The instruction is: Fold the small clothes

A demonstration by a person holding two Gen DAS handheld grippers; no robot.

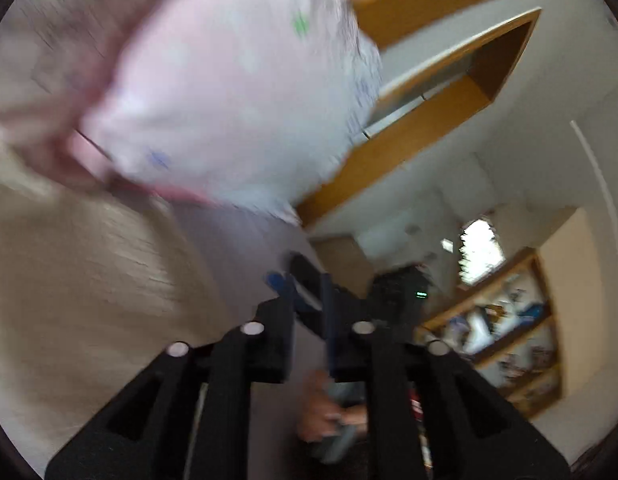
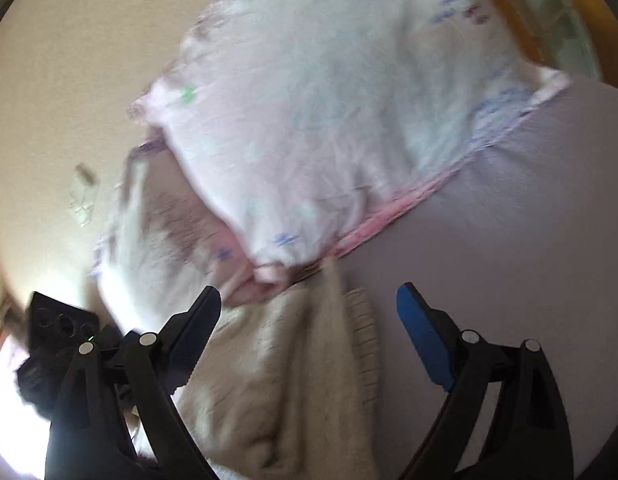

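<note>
Here both views are smeared with motion blur. In the right wrist view the right claw (image 2: 309, 308) stands spread wide, its blue-padded fingers (image 2: 423, 332) well apart with nothing between them. Beyond its tips lies a pale pink garment (image 2: 329, 128) with small blue and green prints and a darker pink hem, resting on a lavender surface (image 2: 509, 240); a beige knit piece (image 2: 293, 380) lies just below it, between the fingers' reach. In the left wrist view the left claw (image 1: 307, 300) has its fingers drawn close together with only a narrow gap, gripping nothing that shows. The same pink garment (image 1: 229, 92) fills the upper left there, the beige knit (image 1: 89, 280) beside it. A wooden bookshelf (image 1: 517, 332) stands at the right.
</note>
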